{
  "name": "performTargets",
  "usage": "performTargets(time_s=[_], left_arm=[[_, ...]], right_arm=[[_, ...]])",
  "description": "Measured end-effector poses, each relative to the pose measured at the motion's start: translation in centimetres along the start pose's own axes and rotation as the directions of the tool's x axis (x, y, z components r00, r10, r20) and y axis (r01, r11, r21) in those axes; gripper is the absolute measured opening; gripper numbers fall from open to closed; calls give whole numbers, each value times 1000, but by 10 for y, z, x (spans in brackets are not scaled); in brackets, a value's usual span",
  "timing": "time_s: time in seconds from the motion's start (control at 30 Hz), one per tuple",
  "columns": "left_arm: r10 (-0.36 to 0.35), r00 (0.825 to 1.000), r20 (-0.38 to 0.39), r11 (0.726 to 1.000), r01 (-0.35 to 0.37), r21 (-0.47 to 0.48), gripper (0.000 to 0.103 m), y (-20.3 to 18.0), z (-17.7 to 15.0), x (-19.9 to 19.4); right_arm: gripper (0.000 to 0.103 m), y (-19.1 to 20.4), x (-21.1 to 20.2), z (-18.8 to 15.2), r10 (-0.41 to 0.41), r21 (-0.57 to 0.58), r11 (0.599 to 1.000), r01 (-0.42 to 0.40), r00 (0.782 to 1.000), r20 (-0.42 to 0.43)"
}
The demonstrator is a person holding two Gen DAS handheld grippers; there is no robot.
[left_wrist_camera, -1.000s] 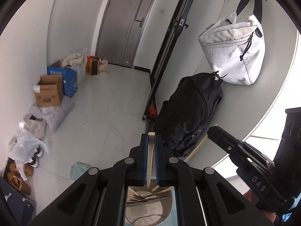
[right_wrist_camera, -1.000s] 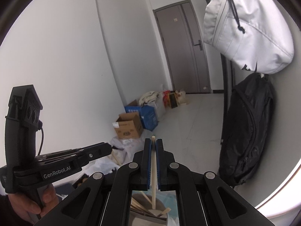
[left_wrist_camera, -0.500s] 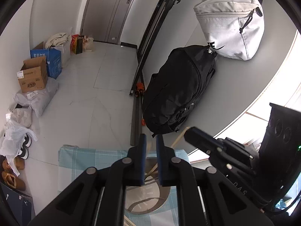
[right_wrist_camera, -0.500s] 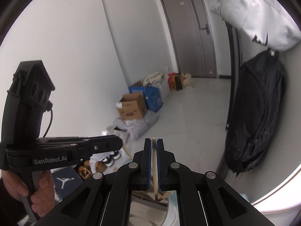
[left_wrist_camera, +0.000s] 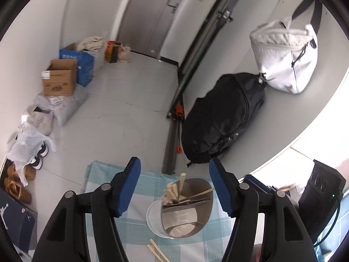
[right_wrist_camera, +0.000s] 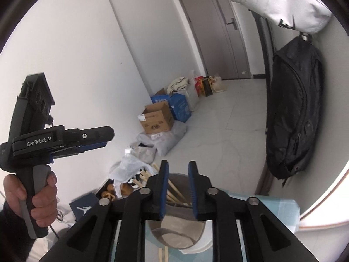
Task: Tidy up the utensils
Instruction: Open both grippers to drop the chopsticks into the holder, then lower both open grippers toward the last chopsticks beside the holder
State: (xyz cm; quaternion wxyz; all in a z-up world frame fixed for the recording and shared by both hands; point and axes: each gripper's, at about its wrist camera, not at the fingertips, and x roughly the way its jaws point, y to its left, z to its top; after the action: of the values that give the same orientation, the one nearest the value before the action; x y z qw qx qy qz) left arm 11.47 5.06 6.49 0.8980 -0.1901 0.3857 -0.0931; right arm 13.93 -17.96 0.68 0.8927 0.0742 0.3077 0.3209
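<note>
A grey utensil holder (left_wrist_camera: 187,209) stands on a blue-checked cloth (left_wrist_camera: 104,174) with several wooden chopsticks (left_wrist_camera: 174,191) leaning in it. My left gripper (left_wrist_camera: 174,181) is wide open and empty above the holder. Loose chopsticks (left_wrist_camera: 157,251) lie on the cloth in front of it. In the right wrist view my right gripper (right_wrist_camera: 177,187) is open and empty just over the holder (right_wrist_camera: 176,231), with chopsticks (right_wrist_camera: 174,191) showing between its fingers. The left gripper (right_wrist_camera: 96,139) is seen from the side at the left.
A black backpack (left_wrist_camera: 222,118) and a white bag (left_wrist_camera: 285,56) hang on the right wall. Cardboard boxes (left_wrist_camera: 60,80), plastic bags and shoes (left_wrist_camera: 19,187) line the floor along the left wall. A grey door (right_wrist_camera: 216,30) is at the far end.
Both grippers were shut on a chopstick each; both have opened and the chopsticks now stand in the holder. The left view has tilted down to the table.
</note>
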Motion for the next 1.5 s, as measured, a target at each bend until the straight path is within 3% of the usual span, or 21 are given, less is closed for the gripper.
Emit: performTargets(time_s=[0.2, 0.3, 0.37, 0.43, 0.53, 0.67, 0.8, 0.9, 1.27, 1.5], left_arm=[[44, 998, 36, 999, -45, 12, 61, -7, -12, -14], [56, 997, 53, 998, -58, 27, 61, -10, -15, -23], [62, 996, 62, 997, -64, 35, 61, -14, -20, -29], [70, 995, 69, 996, -73, 43, 62, -17, -24, -33], [73, 994, 84, 995, -78, 59, 71, -21, -33, -40], [72, 992, 108, 994, -81, 78, 72, -27, -42, -51], [81, 988, 129, 990, -95, 105, 75, -34, -51, -59], [96, 983, 157, 987, -115, 116, 84, -36, -61, -65], [101, 980, 173, 983, -125, 136, 85, -33, -93, -58], [102, 983, 153, 987, -120, 109, 85, -18, -114, -37]], right_arm=[[43, 8, -21, -5, -3, 24, 1000, 2, 999, 40], [44, 15, -31, -8, -2, 15, 1000, 1, 998, 61], [51, 21, -40, -10, -1, 11, 1000, 0, 997, 82], [69, 25, -50, -12, 0, 10, 1000, -1, 993, 115], [70, 31, -63, -14, -9, 2, 1000, 8, 990, 140], [71, 38, -75, -19, -17, -10, 1000, 18, 988, 154], [78, 42, -86, -28, -25, -10, 1000, 27, 985, 172], [85, 43, -91, -36, -31, -6, 999, 33, 982, 184], [98, 39, -94, -78, -54, 1, 998, 55, 986, 157], [99, 35, -78, -110, -87, -27, 996, 89, 994, 71]])
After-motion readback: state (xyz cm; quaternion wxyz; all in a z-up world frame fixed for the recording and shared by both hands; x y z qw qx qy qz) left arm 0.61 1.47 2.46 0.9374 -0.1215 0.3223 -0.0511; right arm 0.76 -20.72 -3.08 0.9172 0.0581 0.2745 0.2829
